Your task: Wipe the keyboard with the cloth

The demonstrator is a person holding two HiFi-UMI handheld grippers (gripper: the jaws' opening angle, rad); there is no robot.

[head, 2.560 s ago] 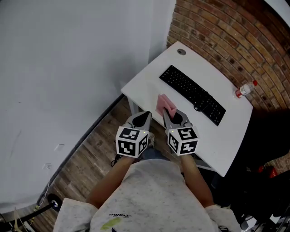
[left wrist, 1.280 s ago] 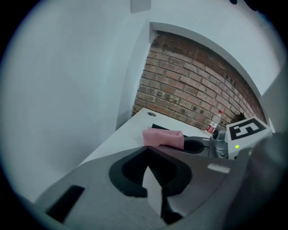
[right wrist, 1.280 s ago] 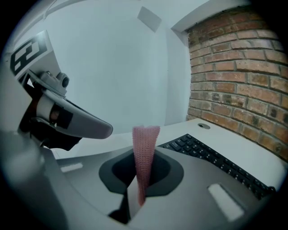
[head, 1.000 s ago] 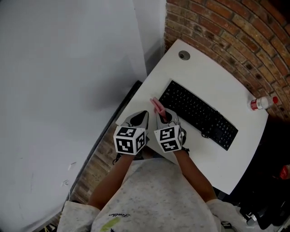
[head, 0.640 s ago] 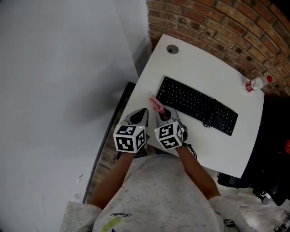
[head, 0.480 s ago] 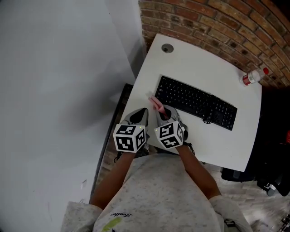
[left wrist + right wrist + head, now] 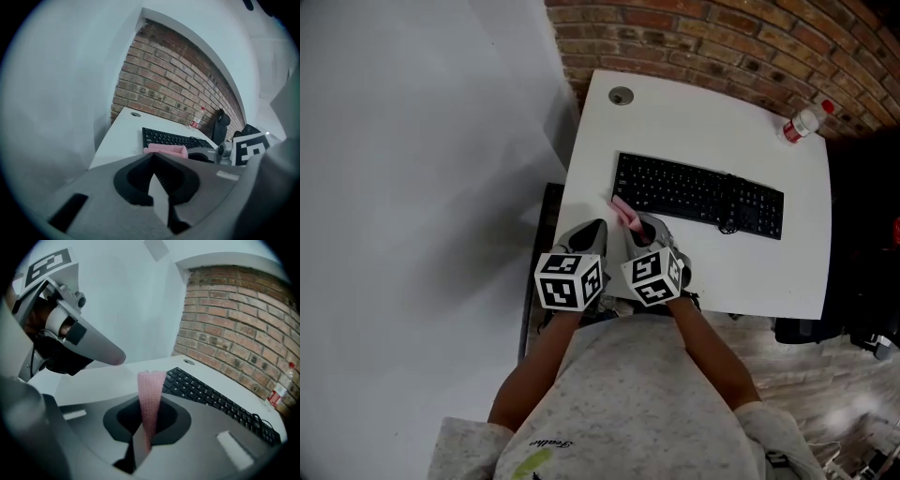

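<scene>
The right gripper (image 7: 637, 228) has its jaws squeezed tight on a pink cloth (image 7: 623, 212). The cloth sticks up out of the jaws in a folded strip. It is just beside the near left corner of the black keyboard (image 7: 698, 192). It looks like it is up in the air and not touching the keys.

The left gripper (image 7: 594, 232) is on the left of the cloth, a bit further from the keyboard. Its jaws are closed together with nothing in them.

The keyboard lies flat on a white desk (image 7: 703, 112). A small bottle with a red cap (image 7: 803, 122) stands past the keyboard's far right corner, well apart from it.

I think the cloth is picked up and ready, and the wiping has not begun yet. Next, the right gripper needs to tip the cloth down onto the keys at the keyboard's left end. Then it should rub gently along the rows toward the right end. The push should be soft, so the keyboard does not slide.
</scene>
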